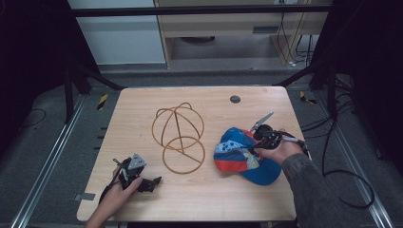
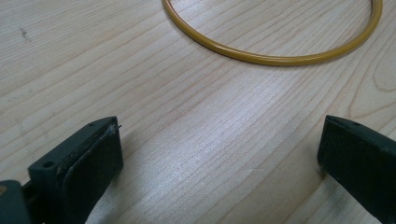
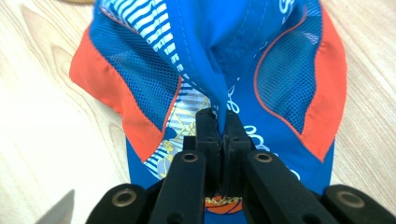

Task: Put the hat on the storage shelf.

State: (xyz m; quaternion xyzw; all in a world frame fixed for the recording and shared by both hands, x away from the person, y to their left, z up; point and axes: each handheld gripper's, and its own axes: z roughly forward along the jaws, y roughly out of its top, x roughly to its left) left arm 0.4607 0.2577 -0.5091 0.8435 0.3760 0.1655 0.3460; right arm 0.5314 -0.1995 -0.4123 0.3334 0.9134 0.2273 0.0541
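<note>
1. The right gripper (image 1: pixel 264 141) is clamped on the cap (image 1: pixel 240 154): in the right gripper view its jaws stand together on a pinched fold of blue fabric at the crown (image 3: pixel 223 100).
2. The cap lies on the table (image 1: pixel 142 102) toward the right edge, about halfway between the far and near edges. Its orange-trimmed panels face the table's middle, and its blue brim (image 1: pixel 263 172) points at the near right corner.
3. The relation that matters, as I judge it: the wire hat stand (image 1: pixel 179 137) sits just left of the cap, near the table's centre, so the coming move looks like a lift and a carry leftward to drop the crown over the domed hoops.
4. The stand's long axis runs from far to near: the dome is at the far end and the flat base ring (image 1: pixel 184 154) at the near end.
5. The right hand is much the nearer to the cap. The left gripper (image 1: pixel 148 183) rests near the near left corner, jaws wide apart on nothing, aimed at the base ring (image 2: pixel 275 56).
6. Nothing lies between cap and stand. A dark round cap (image 1: pixel 235 99) in the tabletop sits near the far edge, well clear.
</note>
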